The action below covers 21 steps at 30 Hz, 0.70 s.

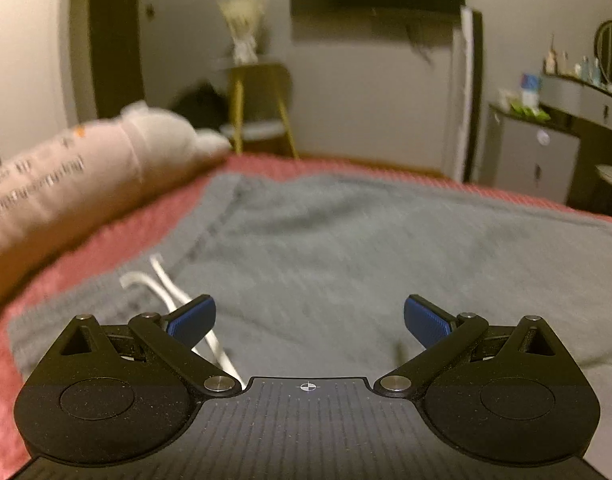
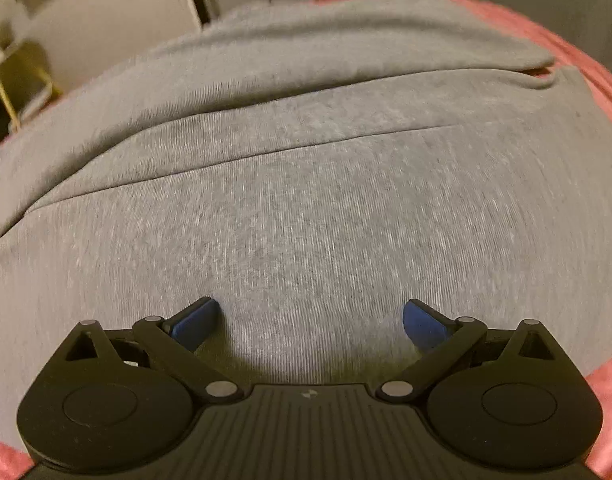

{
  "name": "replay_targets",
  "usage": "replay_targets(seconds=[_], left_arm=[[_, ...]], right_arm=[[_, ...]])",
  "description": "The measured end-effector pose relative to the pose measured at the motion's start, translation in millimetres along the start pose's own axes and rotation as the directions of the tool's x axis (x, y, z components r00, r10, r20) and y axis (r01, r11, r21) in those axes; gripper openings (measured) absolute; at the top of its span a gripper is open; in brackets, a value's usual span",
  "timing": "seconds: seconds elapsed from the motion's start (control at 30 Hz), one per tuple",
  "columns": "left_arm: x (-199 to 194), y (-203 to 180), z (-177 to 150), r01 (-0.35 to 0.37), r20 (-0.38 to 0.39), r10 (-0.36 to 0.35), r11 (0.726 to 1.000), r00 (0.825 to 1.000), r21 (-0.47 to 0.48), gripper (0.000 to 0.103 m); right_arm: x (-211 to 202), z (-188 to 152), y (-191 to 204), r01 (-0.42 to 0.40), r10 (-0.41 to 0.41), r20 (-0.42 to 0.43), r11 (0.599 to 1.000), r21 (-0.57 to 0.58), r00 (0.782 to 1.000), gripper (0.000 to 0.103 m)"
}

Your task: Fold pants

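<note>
Grey sweatpants (image 1: 346, 240) lie spread on a pink bedspread (image 1: 118, 240). Their white drawstring (image 1: 162, 284) lies by the waistband at the left, running under my left finger. My left gripper (image 1: 310, 320) is open and empty just above the pants near the waist. In the right wrist view the pants (image 2: 306, 200) fill the frame, with one layer lying over another and a fold edge (image 2: 266, 152) across the middle. My right gripper (image 2: 310, 324) is open and empty, low over the grey fabric.
A pink pillow with printed text (image 1: 66, 184) lies on the bed at the left. Beyond the bed stand a yellow-legged side table (image 1: 262, 108), a dresser with small items (image 1: 546, 128) at the right, and a wall. The bedspread edge (image 2: 602, 80) shows at the right.
</note>
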<state>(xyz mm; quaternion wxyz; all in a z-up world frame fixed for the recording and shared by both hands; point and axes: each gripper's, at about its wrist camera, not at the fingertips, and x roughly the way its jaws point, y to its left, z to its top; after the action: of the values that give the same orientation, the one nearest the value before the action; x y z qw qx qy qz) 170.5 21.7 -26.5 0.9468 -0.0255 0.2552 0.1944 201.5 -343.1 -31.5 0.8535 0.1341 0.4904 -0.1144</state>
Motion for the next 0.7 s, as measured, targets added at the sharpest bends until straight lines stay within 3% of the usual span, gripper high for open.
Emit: replay_targets(seconds=[0.1,0.17,0.2,0.23,0.3,0.37,0.4,0.5,0.6,0.67,0.7], left_arm=[[18.3,1.8,-5.9,-0.007,0.009,0.008,1.000,1.000,-0.026,0.103],[39.5,2.0,-10.9,0.025,-0.094,-0.029,0.999,0.995,-0.042,0.103],[49.3,1.7,-11.6,0.031,-0.147,-0.037,0.999,0.988,-0.043,0.103],[50.1,3.3,-10.8,0.038,-0.142,-0.045,0.998,0.989,-0.054,0.103],[50.7,5.9,-8.9,0.046,-0.134,-0.055,0.996,0.989,-0.073,0.103],[51.5,4.9,-9.7,0.044,-0.127,-0.053,0.996,0.990,-0.073,0.103],[51.6,3.6,-9.4,0.042,-0.126,-0.051,0.996,0.991,-0.072,0.103],[52.8,4.3,-10.6,0.043,-0.121,-0.052,0.996,0.991,-0.077,0.103],[52.1,3.3,-17.1,0.042,-0.115,-0.052,0.996,0.992,-0.082,0.103],[49.3,4.7,-18.5,0.042,-0.113,-0.051,0.996,0.992,-0.083,0.103],[48.9,5.1,-18.7,0.043,-0.113,-0.053,0.995,0.992,-0.085,0.103]], right_arm=[[-10.5,67.3,-3.6,0.002,-0.008,0.177,0.999,0.032,0.984,0.099],[1.5,119.6,-5.9,0.025,-0.038,0.252,0.998,0.052,0.967,0.098],[12.7,148.5,-8.3,0.038,-0.060,0.277,0.996,0.084,0.959,0.088],[23.0,170.5,-10.7,0.044,-0.076,0.292,0.993,0.113,0.954,0.068],[51.8,218.0,-15.5,0.072,-0.125,0.291,0.980,0.187,0.948,0.055],[83.6,255.1,-22.0,0.087,-0.160,0.271,0.960,0.265,0.949,0.058],[97.9,267.5,-25.0,0.108,-0.188,0.250,0.947,0.303,0.950,0.066],[136.2,290.2,-33.2,0.188,-0.270,0.154,0.893,0.409,0.950,0.066],[152.7,285.8,-36.8,0.227,-0.320,0.138,0.860,0.458,0.937,0.066],[154.3,283.1,-33.9,0.282,-0.381,0.150,0.850,0.445,0.912,0.044],[153.2,281.7,-35.3,0.287,-0.388,0.157,0.851,0.439,0.908,0.023]])
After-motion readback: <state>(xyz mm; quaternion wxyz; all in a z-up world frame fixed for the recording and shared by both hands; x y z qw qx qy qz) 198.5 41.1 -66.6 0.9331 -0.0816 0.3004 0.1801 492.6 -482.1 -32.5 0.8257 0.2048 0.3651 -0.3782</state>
